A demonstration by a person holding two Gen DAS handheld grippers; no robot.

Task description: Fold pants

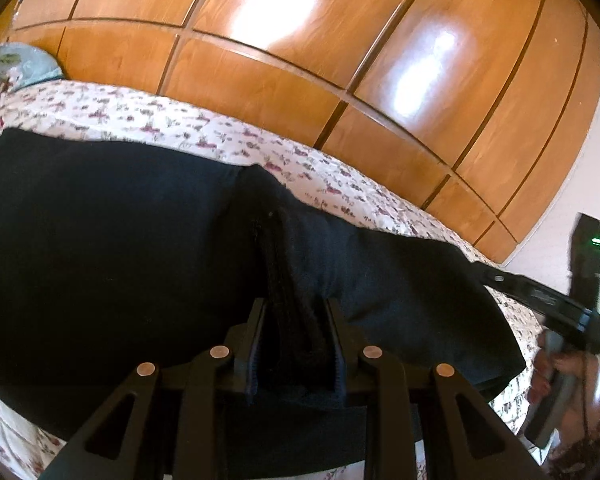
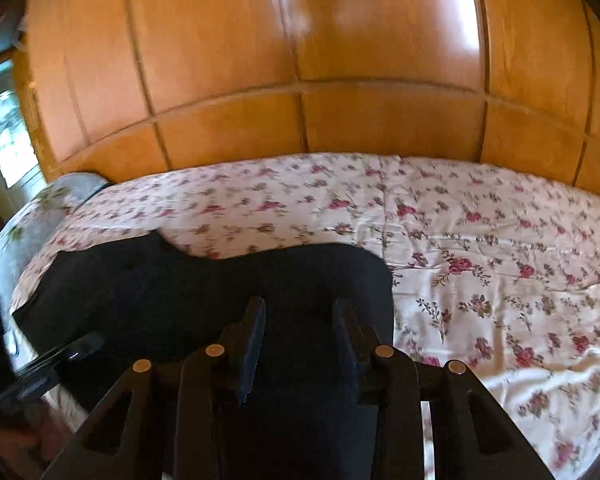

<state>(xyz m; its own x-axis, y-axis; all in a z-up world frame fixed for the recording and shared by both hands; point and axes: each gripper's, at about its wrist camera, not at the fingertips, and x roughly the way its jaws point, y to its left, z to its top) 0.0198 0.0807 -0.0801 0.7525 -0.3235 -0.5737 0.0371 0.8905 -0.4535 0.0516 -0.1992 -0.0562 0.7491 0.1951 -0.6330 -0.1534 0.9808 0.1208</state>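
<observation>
Lying across a flowered bedspread [image 2: 480, 248], the black pants [image 1: 120, 248] fill the lower half of the left wrist view, from nine o'clock through the centre to about four o'clock.

Item 1, pants: dark cloth, spread mostly flat, with a raised ridge or seam running from the centre down toward six o'clock. In the right wrist view the same cloth [image 2: 204, 292] sits at seven to six o'clock, its far edge wavy against the bedspread.

Item 2, left gripper [image 1: 295, 320]: at six o'clock of its own view, fingers parted a little, the raised ridge of the pants standing between them. The ridge does not fill the gap; whether the pads press on it cannot be told.

Item 3, right gripper [image 2: 299, 320]: at six o'clock of its own view, fingers parted a little, black cloth showing in the gap and below. Whether any cloth is pinched cannot be told; the picture is blurred. In the left wrist view it appears at three to four o'clock, reaching toward the pants' edge, with a hand [image 1: 556, 376] on its handle.

Item 4, bedspread: white with pink and purple flowers, bare from one to five o'clock in the right wrist view.

Item 5, wooden wardrobe [image 1: 300, 40]: glossy orange-brown panels behind the bed, ten to two o'clock.

Item 6, pillow [image 2: 28, 224]: pale, floral, at nine o'clock.
</observation>
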